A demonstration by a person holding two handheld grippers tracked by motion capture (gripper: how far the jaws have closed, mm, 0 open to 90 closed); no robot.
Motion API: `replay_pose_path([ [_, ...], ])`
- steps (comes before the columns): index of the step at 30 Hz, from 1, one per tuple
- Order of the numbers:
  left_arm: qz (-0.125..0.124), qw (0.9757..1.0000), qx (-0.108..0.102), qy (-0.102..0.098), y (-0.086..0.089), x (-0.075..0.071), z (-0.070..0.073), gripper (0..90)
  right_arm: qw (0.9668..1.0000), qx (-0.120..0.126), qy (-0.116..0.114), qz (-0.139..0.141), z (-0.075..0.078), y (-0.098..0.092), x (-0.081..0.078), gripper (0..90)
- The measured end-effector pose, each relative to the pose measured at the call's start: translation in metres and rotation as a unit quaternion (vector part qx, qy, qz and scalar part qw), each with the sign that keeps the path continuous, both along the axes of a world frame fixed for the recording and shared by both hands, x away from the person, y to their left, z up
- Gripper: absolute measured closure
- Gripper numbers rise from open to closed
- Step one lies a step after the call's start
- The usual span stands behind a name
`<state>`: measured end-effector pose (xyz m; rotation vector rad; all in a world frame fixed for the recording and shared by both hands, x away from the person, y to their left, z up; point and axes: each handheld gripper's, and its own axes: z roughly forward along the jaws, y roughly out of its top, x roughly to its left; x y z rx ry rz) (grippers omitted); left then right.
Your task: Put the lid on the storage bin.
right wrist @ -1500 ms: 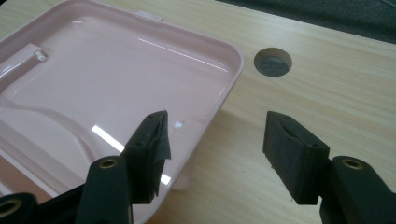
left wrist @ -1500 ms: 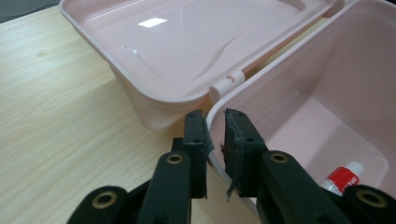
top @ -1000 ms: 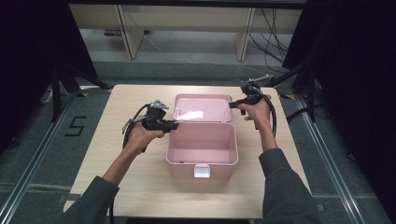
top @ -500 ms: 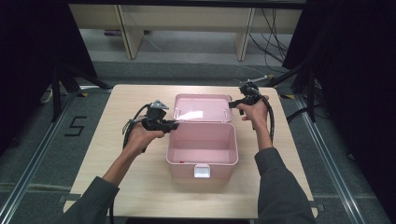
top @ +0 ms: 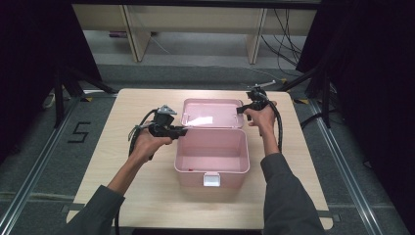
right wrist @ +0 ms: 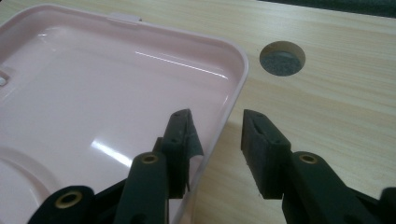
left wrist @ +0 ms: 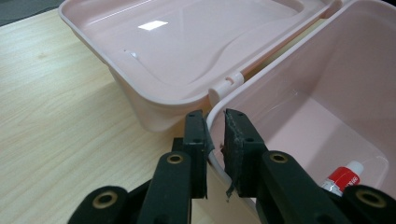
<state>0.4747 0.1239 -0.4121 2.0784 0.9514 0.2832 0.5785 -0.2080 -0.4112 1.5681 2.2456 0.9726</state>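
A pink plastic box [top: 195, 178] stands open mid-table, its lid [top: 213, 113] laid back flat behind it. My left gripper [top: 182, 131] is shut on the box's left wall, and the thin rim sits pinched between the jaws [left wrist: 215, 140]. A small white tube with a red label [left wrist: 343, 177] lies on the box floor [left wrist: 327, 121]. My right gripper [top: 241, 110] straddles the lid's right rim [right wrist: 233, 93], one jaw inside the lid and one outside over the table [right wrist: 217, 135]. Its jaws have just been closing. A gap still shows beside the outer jaw.
The box has a white latch [top: 211, 179] on its front wall. In the wooden tabletop [top: 147, 196], a round cable hole [right wrist: 282, 58] lies just beyond the lid's corner. Dark floor, rails and cables surround the table.
The right hand has edged slightly toward the lid's right edge. The left hand, the box and the lid have stayed where they were.
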Motion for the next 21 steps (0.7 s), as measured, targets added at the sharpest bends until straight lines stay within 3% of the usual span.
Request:
replay_pose_path([
  [2,0.0,1.0,-0.002,-0.001,0.0002,0.0001,-0.0003,78.9,0.9998,-0.006,0.016,-0.014,0.0018,0.0016,-0.0007,63.7],
  [4,0.0,1.0,-0.003,-0.001,0.0003,-0.0001,-0.0004,78.9,0.9999,-0.001,0.01,-0.01,-0.0012,0.0005,0.0009,64.3],
  [5,0.0,1.0,-0.002,-0.001,0.0003,-0.0001,-0.0003,78.9,0.9995,0.011,0.02,-0.019,-0.0022,0.0026,0.0001,64.8],
  [6,0.0,1.0,-0.002,-0.001,0.0002,0.0,-0.0003,78.9,0.9998,0.005,0.009,-0.016,-0.0032,0.0016,0.0019,65.6],
  [8,0.0,1.0,-0.001,-0.001,0.0001,0.0001,-0.0002,79.0,0.9996,0.005,0.016,-0.021,-0.0025,0.0035,0.0013,66.4],
  [9,0.0,1.0,-0.001,-0.002,0.0001,0.0,-0.0003,79.0,0.9987,0.021,0.032,-0.034,-0.0019,0.0069,-0.0002,67.3],
  [11,-0.002,1.0,-0.001,-0.003,0.0004,0.0004,-0.0004,79.1,0.9984,0.024,0.036,-0.037,-0.0018,0.0083,-0.0006,70.1],
  [12,-0.002,1.0,-0.002,-0.003,0.0006,0.0007,-0.0005,79.1,0.9996,0.014,0.014,-0.023,-0.0045,0.0054,0.0015,70.8],
  [14,-0.003,1.0,-0.004,-0.001,0.0006,0.0013,-0.0006,79.3,0.9997,0.007,0.003,-0.022,-0.0061,0.005,0.002,73.7],
  [17,-0.001,1.0,-0.002,-0.004,0.0001,0.0011,-0.0005,79.5,0.9996,-0.006,0.006,-0.026,-0.0036,0.0069,0.0007,74.7],
  [21,-0.001,1.0,0.0,-0.006,-0.0001,0.0007,-0.0004,79.7,0.9994,-0.004,0.004,-0.035,-0.0004,0.0101,-0.0013,75.9],
])
